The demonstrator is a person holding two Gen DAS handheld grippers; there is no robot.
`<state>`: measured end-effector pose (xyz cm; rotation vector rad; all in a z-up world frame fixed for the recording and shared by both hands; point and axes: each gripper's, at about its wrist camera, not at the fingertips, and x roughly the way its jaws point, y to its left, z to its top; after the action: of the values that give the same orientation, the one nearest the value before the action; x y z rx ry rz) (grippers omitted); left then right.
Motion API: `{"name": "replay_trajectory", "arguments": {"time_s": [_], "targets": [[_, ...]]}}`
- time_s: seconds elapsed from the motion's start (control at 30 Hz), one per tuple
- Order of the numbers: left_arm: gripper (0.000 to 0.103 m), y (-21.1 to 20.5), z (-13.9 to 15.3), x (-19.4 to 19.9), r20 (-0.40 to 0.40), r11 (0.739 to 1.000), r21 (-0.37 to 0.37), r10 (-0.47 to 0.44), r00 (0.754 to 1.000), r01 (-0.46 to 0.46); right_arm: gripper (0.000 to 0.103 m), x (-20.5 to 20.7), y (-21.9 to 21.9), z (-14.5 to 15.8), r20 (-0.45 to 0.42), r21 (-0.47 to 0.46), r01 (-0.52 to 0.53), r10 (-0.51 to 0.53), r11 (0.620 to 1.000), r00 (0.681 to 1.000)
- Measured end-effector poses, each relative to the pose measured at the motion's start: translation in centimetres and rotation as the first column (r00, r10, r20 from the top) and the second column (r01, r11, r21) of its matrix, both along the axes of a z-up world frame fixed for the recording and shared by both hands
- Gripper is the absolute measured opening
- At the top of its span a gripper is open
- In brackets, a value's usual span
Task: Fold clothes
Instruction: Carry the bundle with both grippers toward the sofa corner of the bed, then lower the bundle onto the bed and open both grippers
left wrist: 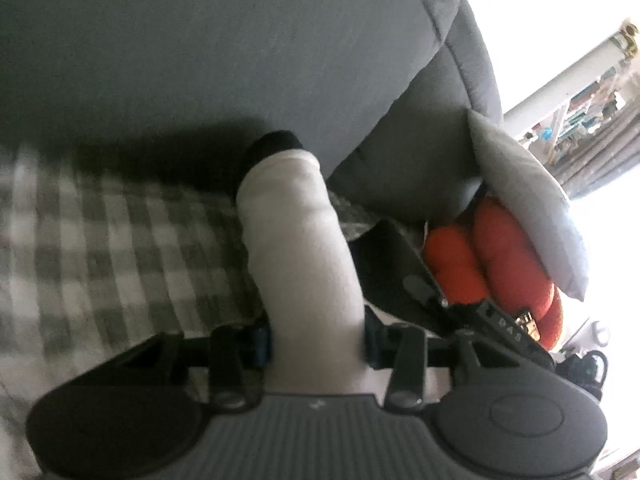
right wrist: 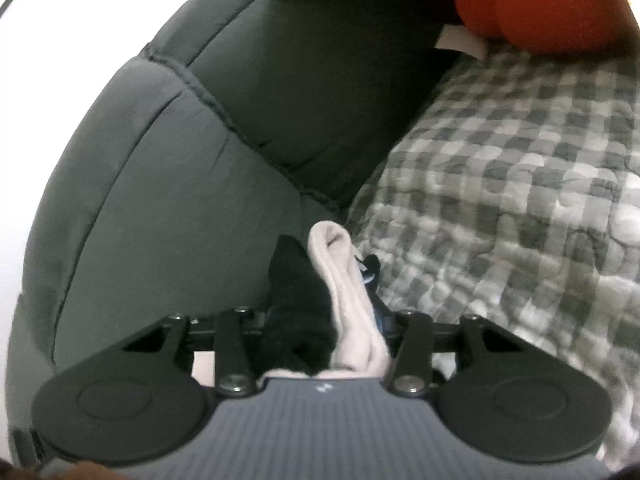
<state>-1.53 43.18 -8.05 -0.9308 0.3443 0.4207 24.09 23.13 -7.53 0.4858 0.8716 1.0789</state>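
A white rolled garment with a black end [left wrist: 296, 240] sticks forward out of my left gripper [left wrist: 316, 344], which is shut on it above the checked blanket [left wrist: 112, 240]. In the right wrist view my right gripper [right wrist: 324, 332] is shut on a bunch of black cloth [right wrist: 296, 300] and white cloth [right wrist: 348, 300], held beside the grey sofa cushion [right wrist: 160, 220]. The other gripper [left wrist: 404, 272] shows at the right of the left wrist view, dark and seen side-on. The fingertips of both grippers are hidden by the cloth.
The grey sofa back [left wrist: 240, 60] rises behind the blanket [right wrist: 520, 200]. A red plush thing [left wrist: 496, 256] and a light grey cushion [left wrist: 528, 208] lie in the sofa corner; the plush [right wrist: 540, 4] also shows in the right wrist view. A bright window is at the right.
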Motion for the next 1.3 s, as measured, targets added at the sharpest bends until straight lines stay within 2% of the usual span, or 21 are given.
{"name": "replay_trajectory", "arguments": {"time_s": [0.1,0.23,0.33,0.43,0.5,0.57,0.63,0.7,0.77,0.87,0.93,1.0,1.07,1.1,1.17,1.2,1.3], "targets": [[0.044,1.2,0.9,0.7,0.003,0.996,0.054,-0.068,0.998,0.068,0.046,-1.7,-0.8,0.9,0.054,-0.013,0.039,-0.038,0.999,0.998],[0.044,2.6,0.9,2.6,0.036,0.989,0.044,-0.139,0.990,0.138,0.046,-2.6,-1.9,2.4,0.117,-0.003,0.131,-0.130,0.991,0.985],[0.044,3.4,1.1,4.4,0.050,0.983,0.053,-0.178,0.983,0.176,0.046,-2.1,-2.0,2.6,0.120,0.007,0.167,-0.167,0.986,0.979],[0.046,3.7,0.8,6.3,-0.031,0.983,0.089,-0.160,0.987,0.162,0.046,-1.5,-1.4,1.4,0.094,-0.018,0.181,-0.179,0.983,0.979],[0.053,3.9,-0.5,6.9,-0.118,0.985,0.070,-0.151,0.981,0.160,0.046,-1.5,-0.8,0.0,0.109,-0.085,0.183,-0.174,0.979,0.979],[0.059,4.0,-1.4,6.5,-0.121,0.986,0.067,-0.146,0.982,0.155,0.050,-1.5,-0.6,-0.9,0.141,-0.144,0.193,-0.173,0.970,0.975],[0.058,4.3,-0.8,5.7,-0.103,0.987,0.063,-0.143,0.984,0.150,0.054,-1.6,-1.1,-0.2,0.170,-0.134,0.209,-0.186,0.969,0.968],[0.056,4.0,0.9,4.8,-0.083,0.987,0.120,-0.097,0.992,0.106,0.054,-1.6,-1.5,0.5,0.199,-0.123,0.226,-0.199,0.966,0.960],[0.056,3.4,2.8,4.1,-0.043,0.977,0.197,-0.077,0.996,0.084,0.054,-2.2,-1.7,2.0,0.295,-0.110,0.249,-0.207,0.962,0.933],[0.049,1.9,4.4,5.3,-0.038,0.938,0.329,-0.103,0.994,0.109,0.054,-3.5,-0.3,3.8,0.455,-0.113,0.239,-0.164,0.964,0.875],[0.038,1.0,4.7,6.9,-0.057,0.905,0.398,-0.141,0.988,0.152,0.051,-4.3,1.5,4.0,0.526,-0.151,0.206,-0.098,0.967,0.845],[0.024,0.5,4.2,8.6,-0.093,0.887,0.425,-0.158,0.983,0.183,0.048,-5.0,3.4,3.6,0.593,-0.200,0.187,-0.033,0.962,0.805],[0.019,0.5,3.2,9.8,-0.136,0.878,0.440,-0.142,0.980,0.189,0.041,-5.4,5.2,3.0,0.647,-0.256,0.188,0.024,0.948,0.762],[0.018,0.7,2.4,9.6,-0.151,0.880,0.435,-0.136,0.979,0.189,0.040,-5.2,5.7,2.6,0.654,-0.279,0.190,0.042,0.941,0.755],[0.015,1.6,1.1,9.8,-0.154,0.897,0.407,-0.119,0.981,0.172,0.035,-4.5,5.9,1.7,0.653,-0.320,0.204,0.059,0.925,0.755],[0.002,2.1,0.5,9.5,-0.151,0.903,0.401,-0.103,0.983,0.157,0.029,-3.8,5.5,1.3,0.632,-0.319,0.216,0.037,0.923,0.774],[0.003,3.5,-0.9,8.9,-0.121,0.926,0.358,-0.086,0.989,0.125,0.028,-1.7,4.3,0.1,0.565,-0.316,0.251,-0.031,0.915,0.825]]}}
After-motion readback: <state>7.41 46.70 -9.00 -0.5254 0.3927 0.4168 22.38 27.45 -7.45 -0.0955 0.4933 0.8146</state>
